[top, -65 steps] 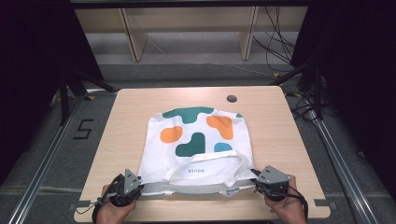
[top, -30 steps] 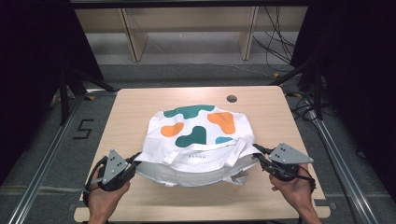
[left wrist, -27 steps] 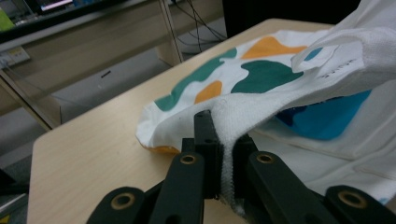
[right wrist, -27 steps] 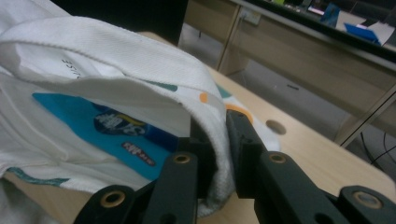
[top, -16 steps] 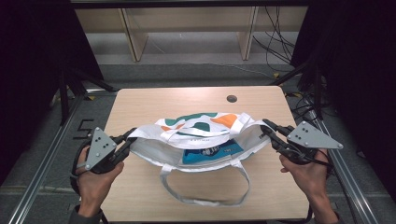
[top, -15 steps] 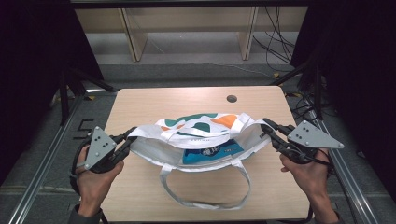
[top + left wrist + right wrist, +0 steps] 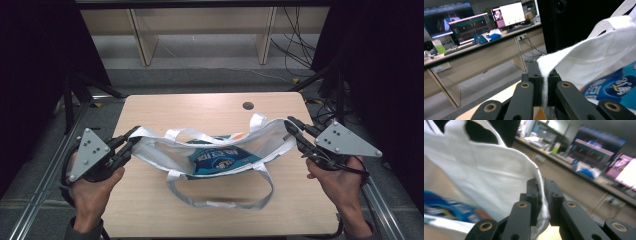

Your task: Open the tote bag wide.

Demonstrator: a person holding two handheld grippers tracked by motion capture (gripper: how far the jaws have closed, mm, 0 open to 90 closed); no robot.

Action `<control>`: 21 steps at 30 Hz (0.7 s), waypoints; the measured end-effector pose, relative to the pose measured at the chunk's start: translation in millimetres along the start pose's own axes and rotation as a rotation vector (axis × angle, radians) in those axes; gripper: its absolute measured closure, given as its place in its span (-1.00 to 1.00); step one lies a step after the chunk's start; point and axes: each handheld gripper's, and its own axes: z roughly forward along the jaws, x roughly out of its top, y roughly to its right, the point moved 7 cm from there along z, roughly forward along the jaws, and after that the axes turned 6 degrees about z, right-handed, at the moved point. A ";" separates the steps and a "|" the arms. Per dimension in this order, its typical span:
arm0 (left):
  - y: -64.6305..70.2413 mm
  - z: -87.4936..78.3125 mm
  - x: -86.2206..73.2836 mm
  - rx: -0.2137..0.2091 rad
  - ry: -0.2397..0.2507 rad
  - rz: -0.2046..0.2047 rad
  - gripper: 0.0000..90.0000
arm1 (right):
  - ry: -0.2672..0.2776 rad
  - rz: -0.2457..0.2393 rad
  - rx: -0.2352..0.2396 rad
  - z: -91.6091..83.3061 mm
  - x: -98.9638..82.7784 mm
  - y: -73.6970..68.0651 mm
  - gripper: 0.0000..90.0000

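Between the two hands, over the middle of the wooden table (image 7: 200, 107), hangs a white tote bag (image 7: 210, 150), stretched side to side so its long axis runs straight from the left gripper (image 7: 131, 143) to the right gripper (image 7: 295, 131). Each one's jaws are pinched tight on an end of the bag's rim, cloth sandwiched between the pads, so neither hand's nearer. A blue packet (image 7: 222, 160) sits inside and one handle (image 7: 220, 192) droops toward the person. My guess: any next move hinges on keeping that span taut.
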 end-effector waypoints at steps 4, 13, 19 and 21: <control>1.8 -1.9 4.4 -0.017 0.020 -0.020 0.93 | 0.030 -0.007 0.011 -5.0 10.6 -2.4 0.85; -2.7 5.5 4.3 -0.051 0.052 -0.102 0.93 | 0.069 -0.023 -0.013 -15.8 31.4 2.8 0.85; -8.6 28.9 -21.5 -0.086 0.034 -0.164 0.93 | 0.021 0.007 -0.032 3.7 10.9 16.7 0.85; -5.0 29.9 -28.6 -0.112 0.008 -0.158 0.92 | 0.010 0.025 -0.030 7.3 3.1 18.4 0.85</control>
